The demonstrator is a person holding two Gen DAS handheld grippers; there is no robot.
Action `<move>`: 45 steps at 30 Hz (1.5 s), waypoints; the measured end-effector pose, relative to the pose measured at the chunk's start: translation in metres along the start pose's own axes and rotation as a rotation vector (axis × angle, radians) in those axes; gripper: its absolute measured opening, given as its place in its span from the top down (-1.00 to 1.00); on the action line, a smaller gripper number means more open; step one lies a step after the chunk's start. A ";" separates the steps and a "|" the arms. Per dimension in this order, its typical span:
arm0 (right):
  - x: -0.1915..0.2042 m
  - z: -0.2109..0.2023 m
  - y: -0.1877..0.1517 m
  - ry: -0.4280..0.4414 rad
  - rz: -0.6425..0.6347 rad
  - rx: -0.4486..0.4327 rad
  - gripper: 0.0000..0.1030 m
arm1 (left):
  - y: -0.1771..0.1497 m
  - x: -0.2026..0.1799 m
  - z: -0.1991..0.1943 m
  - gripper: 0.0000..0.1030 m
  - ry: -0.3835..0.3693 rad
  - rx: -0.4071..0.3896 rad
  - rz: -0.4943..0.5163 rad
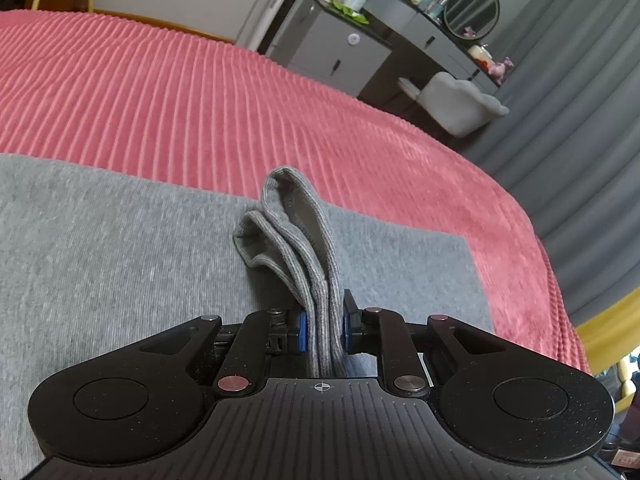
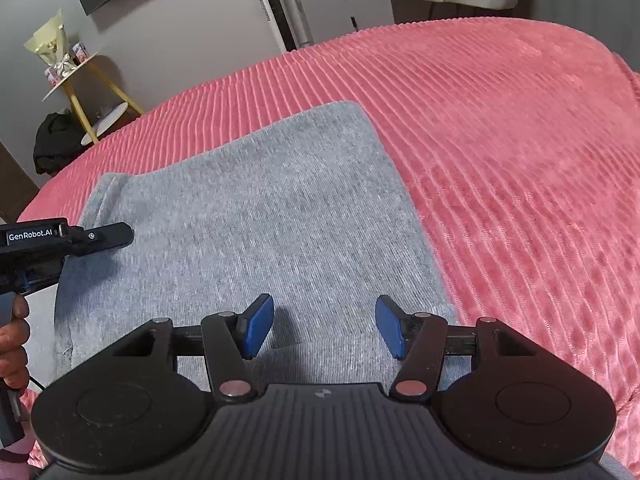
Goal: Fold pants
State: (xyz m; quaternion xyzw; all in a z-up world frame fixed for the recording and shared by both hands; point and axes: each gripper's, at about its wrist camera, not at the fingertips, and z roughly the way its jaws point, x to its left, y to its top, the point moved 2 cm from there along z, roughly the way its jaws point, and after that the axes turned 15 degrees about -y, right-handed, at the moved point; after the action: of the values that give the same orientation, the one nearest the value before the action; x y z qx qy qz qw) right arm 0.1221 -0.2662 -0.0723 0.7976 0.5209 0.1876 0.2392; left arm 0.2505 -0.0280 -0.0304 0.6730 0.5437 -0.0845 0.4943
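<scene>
Closest to my left camera, the left gripper (image 1: 325,326) has its blue pads pressed together on a bunch of ribbed grey cuffs (image 1: 294,232), several layers stacked and standing up out of the jaws, the hems curling over at the top. Those cuffs belong to the grey pants (image 2: 248,216), which lie flat under both tools on the pink ribbed bedspread (image 2: 500,140). From my right camera the pants look like a broad, smooth rectangle of heathered knit, with one stitched seam running along the far left edge and a clean straight edge on the right where the cloth meets the bedspread. My right gripper (image 2: 325,328) hovers just above the near part of the pants with its jaws spread wide and nothing between them; I cannot tell whether the pads touch the cloth. At the left edge of that view I see the left gripper from the side, with fingers of the hand (image 2: 12,340) that holds it. Beyond the bed stand a grey cabinet (image 1: 340,46) and a round mirror (image 1: 472,10).
</scene>
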 end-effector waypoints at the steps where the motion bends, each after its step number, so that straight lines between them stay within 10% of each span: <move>1: 0.001 0.000 0.000 0.001 -0.003 -0.001 -0.14 | 0.000 0.000 0.000 0.65 -0.001 -0.001 0.000; 13: -0.010 -0.006 0.000 0.067 0.052 0.007 -0.14 | 0.005 0.006 -0.019 0.63 0.022 -0.061 0.011; 19: -0.040 -0.016 0.002 0.154 0.225 0.083 -0.31 | -0.002 0.022 -0.031 0.21 0.155 -0.162 0.033; 32: -0.045 -0.009 -0.039 0.264 0.309 0.250 -0.47 | -0.066 0.021 -0.074 -0.52 -0.112 -0.076 -0.258; 36: -0.041 -0.010 -0.045 0.293 0.312 0.244 -0.47 | -0.079 0.025 -0.059 -0.46 -0.157 0.043 -0.339; 41: -0.047 -0.006 -0.040 0.362 0.392 0.211 -0.47 | -0.081 0.015 -0.055 0.23 -0.159 0.053 -0.309; 45: -0.061 -0.003 -0.039 0.433 0.508 0.219 -0.47 | -0.083 0.015 -0.067 0.39 -0.187 0.013 -0.335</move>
State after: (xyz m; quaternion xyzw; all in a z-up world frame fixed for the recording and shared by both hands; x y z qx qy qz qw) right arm 0.0680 -0.3080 -0.0957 0.8645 0.3613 0.3489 -0.0180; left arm 0.1601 0.0257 -0.0546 0.5655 0.5991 -0.2312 0.5175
